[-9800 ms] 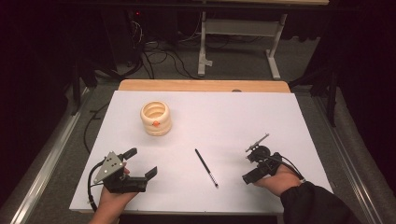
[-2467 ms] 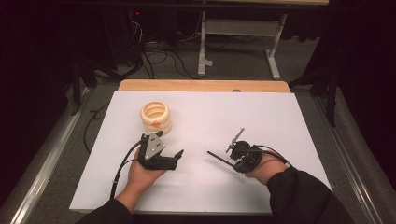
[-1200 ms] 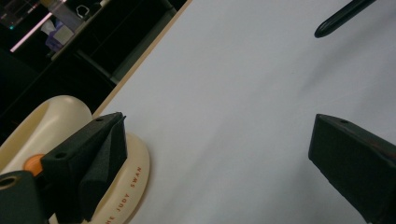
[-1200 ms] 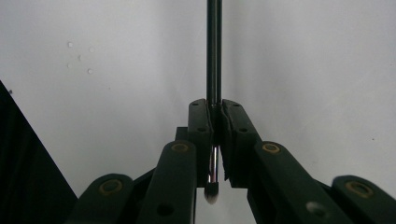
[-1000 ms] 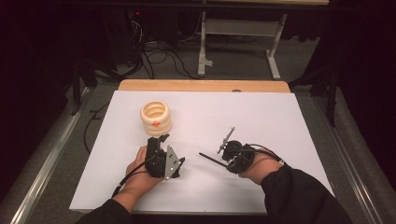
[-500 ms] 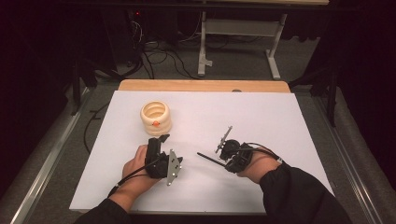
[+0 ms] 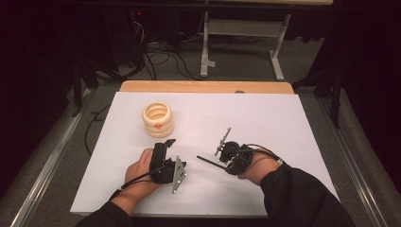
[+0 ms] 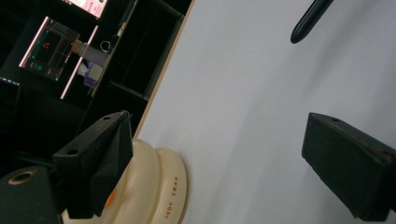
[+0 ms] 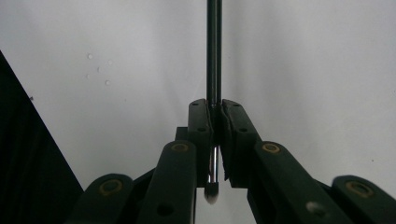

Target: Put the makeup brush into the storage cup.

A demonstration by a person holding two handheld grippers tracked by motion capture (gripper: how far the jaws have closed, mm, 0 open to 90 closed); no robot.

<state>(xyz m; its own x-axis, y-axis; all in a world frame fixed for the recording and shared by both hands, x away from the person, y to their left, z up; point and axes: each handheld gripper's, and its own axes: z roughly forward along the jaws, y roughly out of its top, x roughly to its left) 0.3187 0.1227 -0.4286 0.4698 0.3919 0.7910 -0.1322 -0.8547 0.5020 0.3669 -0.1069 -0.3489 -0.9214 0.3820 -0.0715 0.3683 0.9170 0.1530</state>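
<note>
1. Dark room, white sheet-covered table (image 7: 283, 118).
2. Since a second ago the left gripper (image 7: 165, 158) has slid toward the cream ribbed holder (image 7: 158, 119) at its 12 o'clock, jaws wide and just narrowing, nothing between them.
3. Right gripper (image 7: 222, 163) stays clamped on the slim black pen (image 9: 214, 56), tip at 9 o'clock; likely bound for the glossy holder.

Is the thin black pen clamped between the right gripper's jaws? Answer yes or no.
Yes: in the right gripper view, the right gripper has both jaws pressed against the thin black pen, which sticks out ahead over the white table.
</note>
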